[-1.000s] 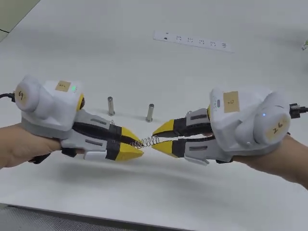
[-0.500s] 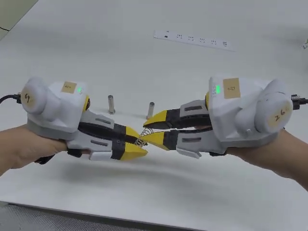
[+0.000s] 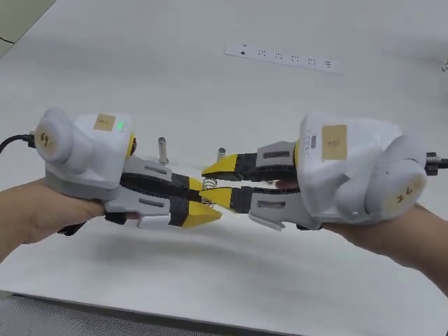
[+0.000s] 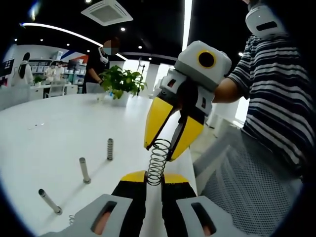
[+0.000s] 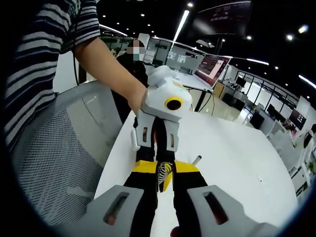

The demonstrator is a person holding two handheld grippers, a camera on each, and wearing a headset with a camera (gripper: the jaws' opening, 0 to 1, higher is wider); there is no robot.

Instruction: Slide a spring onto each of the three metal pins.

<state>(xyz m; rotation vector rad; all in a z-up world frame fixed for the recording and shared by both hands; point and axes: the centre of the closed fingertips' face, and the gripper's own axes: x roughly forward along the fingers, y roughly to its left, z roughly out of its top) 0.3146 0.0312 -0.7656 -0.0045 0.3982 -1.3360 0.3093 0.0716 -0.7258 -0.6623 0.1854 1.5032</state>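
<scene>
In the head view the left tongs (image 3: 204, 201) and the right tongs (image 3: 206, 184) meet tip to tip above the near part of the white bench (image 3: 210, 91). The spring (image 3: 208, 184) is a small coil half hidden between their yellow tips.

The left gripper view makes the grip plain. The left tongs pinch one end of the spring, and its other end reaches into the right tongs, whose jaws are spread to either side of it. That view also shows three pins upright on the bench to the left: the far pin (image 4: 109, 149), the middle pin (image 4: 85, 170) and the near pin (image 4: 49, 201), with a loose spring (image 4: 71, 218) lying just beside the last.

The right gripper view shows the held spring between its own jaws, a pin (image 5: 196, 160) just to their right, and a mesh chair (image 5: 64, 148) on the left. In the head view a power strip (image 3: 283, 59) lies at the far side of the bench.
</scene>
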